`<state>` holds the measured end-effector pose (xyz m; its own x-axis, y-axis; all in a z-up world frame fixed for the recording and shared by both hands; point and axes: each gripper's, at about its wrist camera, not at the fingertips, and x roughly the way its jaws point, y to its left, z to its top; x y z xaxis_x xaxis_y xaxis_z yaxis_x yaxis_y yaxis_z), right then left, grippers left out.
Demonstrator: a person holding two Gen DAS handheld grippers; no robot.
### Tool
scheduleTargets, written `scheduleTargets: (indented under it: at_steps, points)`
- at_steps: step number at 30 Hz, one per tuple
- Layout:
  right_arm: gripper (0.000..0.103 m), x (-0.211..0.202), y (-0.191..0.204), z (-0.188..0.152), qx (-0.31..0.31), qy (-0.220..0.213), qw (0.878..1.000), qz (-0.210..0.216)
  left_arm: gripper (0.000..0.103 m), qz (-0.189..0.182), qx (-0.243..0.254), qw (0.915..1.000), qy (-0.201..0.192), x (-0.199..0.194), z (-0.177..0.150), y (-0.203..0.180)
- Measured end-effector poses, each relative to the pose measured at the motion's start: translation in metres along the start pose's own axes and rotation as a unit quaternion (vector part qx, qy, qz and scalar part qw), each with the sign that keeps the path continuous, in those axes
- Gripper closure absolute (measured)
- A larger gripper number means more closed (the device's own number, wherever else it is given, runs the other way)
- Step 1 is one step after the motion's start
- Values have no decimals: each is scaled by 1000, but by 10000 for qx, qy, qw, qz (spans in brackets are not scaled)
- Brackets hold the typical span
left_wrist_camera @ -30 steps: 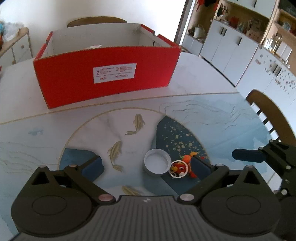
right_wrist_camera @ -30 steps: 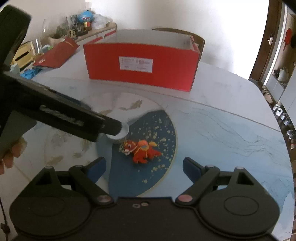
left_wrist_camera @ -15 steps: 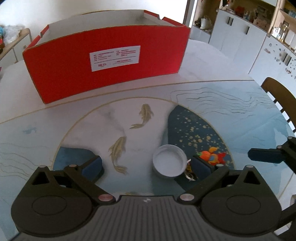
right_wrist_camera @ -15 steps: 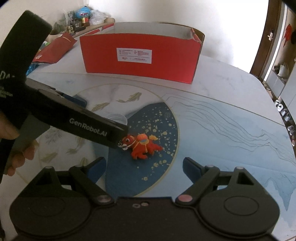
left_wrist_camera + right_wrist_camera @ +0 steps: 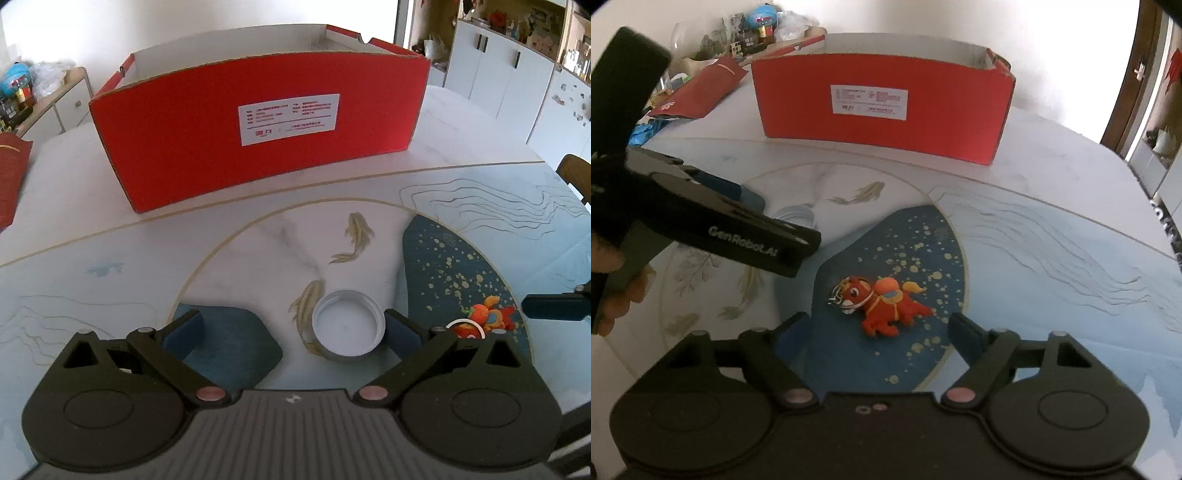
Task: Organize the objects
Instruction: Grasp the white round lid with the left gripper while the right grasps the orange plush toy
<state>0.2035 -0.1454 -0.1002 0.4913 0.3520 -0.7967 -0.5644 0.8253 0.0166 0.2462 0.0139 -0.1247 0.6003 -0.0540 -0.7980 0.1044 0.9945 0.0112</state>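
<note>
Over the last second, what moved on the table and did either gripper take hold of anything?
The left gripper advanced until the white cap sits between its open jaws, close against the right-hand one. The right gripper closed in on the orange toy keychain, which now lies between its open jaws. Nothing was grasped or released. Cap, keychain and red box stayed where they were.

Black left claw [image 5: 764, 225] marked "GenRobot.AI", blue fingertips [image 5: 188, 328], pink rivets.

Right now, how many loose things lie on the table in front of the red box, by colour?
White: 1, the jar lid
Orange-red: 1, the horse keychain toy
Total: 2, both on the table, outside the red box.
</note>
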Motion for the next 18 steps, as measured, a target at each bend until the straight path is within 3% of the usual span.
scheduleTargets:
  at_steps: [6, 10, 13, 18]
  points:
    - [25, 5, -1, 4, 70, -18, 10000, 3, 2, -131, 37, 9998, -110, -1, -4, 0]
    - [32, 7, -2, 4, 98, -53, 9999, -9, 5, -328, 37, 9993, -166, -4, -3, -1]
    - [38, 6, -3, 4, 86, -85, 9999, -21, 11, -456, 124, 9987, -200, -6, -2, -4]
    - [45, 6, -1, 3, 55, -105, 9999, -38, 36, -579, 281, 9976, -267, -8, 0, -7]
